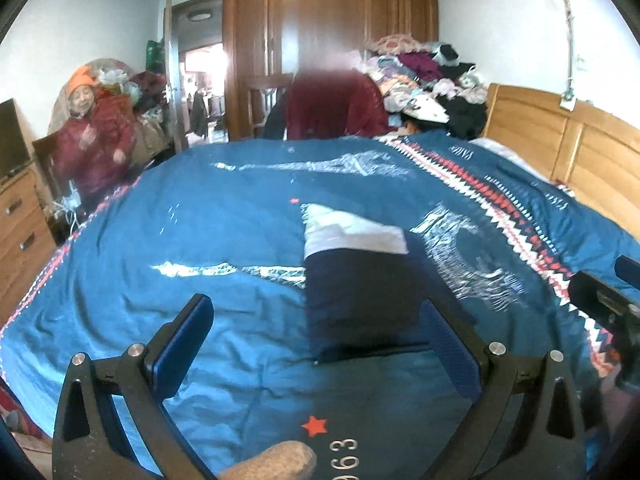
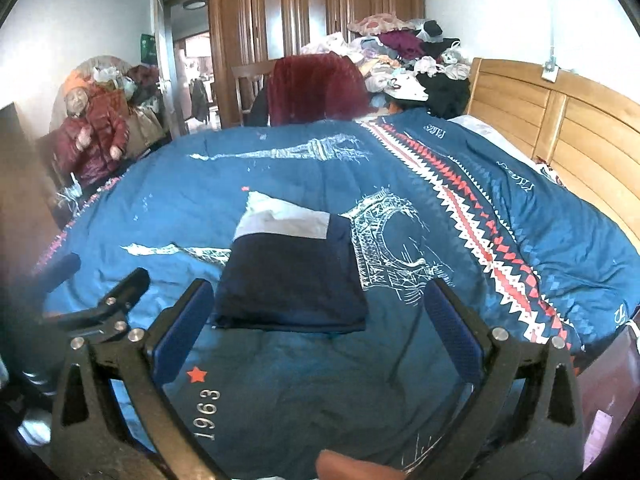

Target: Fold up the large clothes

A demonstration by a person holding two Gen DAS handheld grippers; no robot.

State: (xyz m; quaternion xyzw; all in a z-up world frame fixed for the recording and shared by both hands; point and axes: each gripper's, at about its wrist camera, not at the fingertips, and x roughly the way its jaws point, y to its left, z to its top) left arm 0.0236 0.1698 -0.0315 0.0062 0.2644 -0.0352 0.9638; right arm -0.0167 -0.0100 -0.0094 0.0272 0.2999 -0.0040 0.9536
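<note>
A folded garment (image 1: 360, 280) (image 2: 292, 272), dark navy with a white band at its far end, lies flat on the blue printed bedspread (image 1: 200, 220) (image 2: 400, 380). My left gripper (image 1: 316, 328) hovers open over the bedspread just short of the garment's near edge, its right finger overlapping the garment's near right corner in view. My right gripper (image 2: 320, 308) is open too, its fingers flanking the garment's near edge from above, nothing held. In the right wrist view the left gripper (image 2: 100, 308) shows at the left; in the left wrist view the right gripper (image 1: 608, 308) shows at the right edge.
A wooden headboard (image 1: 560, 140) (image 2: 560, 120) bounds the bed on the right. A heap of clothes (image 1: 424, 76) (image 2: 404, 60) and a dark red chair back (image 2: 316, 88) stand at the far edge. A person in a red jacket (image 1: 92, 140) (image 2: 92, 136) sits far left, near a drawer unit (image 1: 20, 228).
</note>
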